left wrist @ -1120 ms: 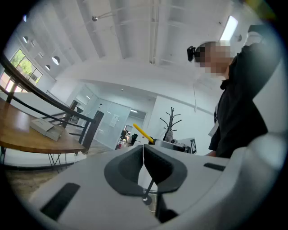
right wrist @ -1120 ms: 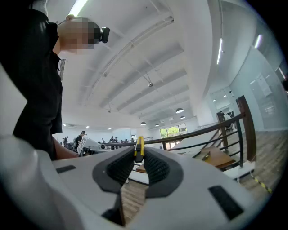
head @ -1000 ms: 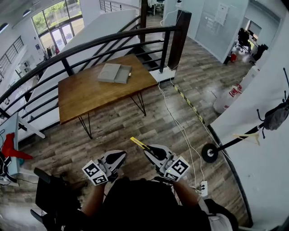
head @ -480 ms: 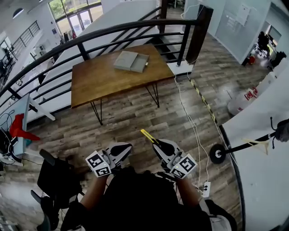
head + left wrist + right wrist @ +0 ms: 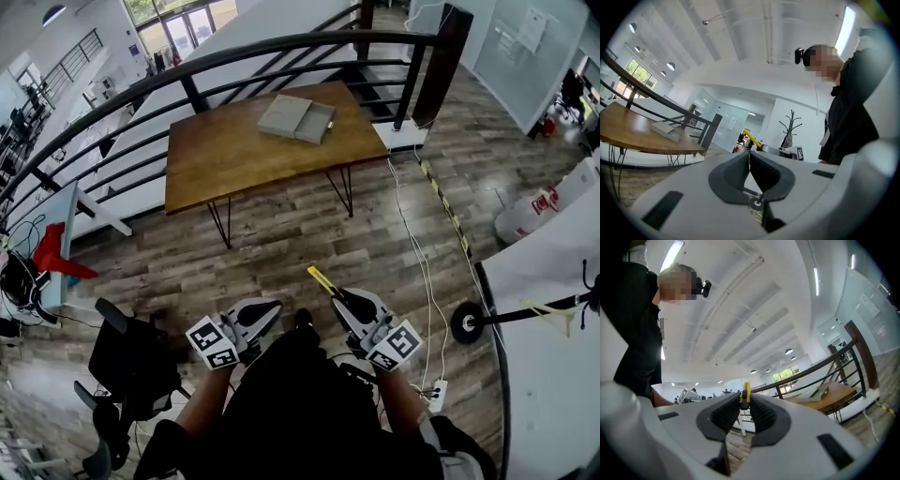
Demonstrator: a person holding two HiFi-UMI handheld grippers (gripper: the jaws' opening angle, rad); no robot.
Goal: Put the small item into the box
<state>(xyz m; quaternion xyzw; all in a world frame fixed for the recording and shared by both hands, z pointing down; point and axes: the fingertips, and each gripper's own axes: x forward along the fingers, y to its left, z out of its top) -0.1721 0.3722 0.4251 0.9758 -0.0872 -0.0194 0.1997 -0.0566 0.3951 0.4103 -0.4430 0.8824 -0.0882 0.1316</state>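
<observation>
While you stand well short of surface (image 5: pixel 234 159), right claw (image 5: pixel 339 298) grips small yellow item (image 5: pixel 320 279); left claw (image 5: pixel 271 308) clenched, empty. Pickup done; approach, drop into open box (image 5: pixel 296 117) left.

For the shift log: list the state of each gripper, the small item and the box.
left gripper: shut, nothing between its jaws.
right gripper: shut on the yellow item.
yellow item: clamped, sticking out past the jaw tips, not yet in the box.
box: flat on the wooden table, apparently open with the lid laid flat.
</observation>
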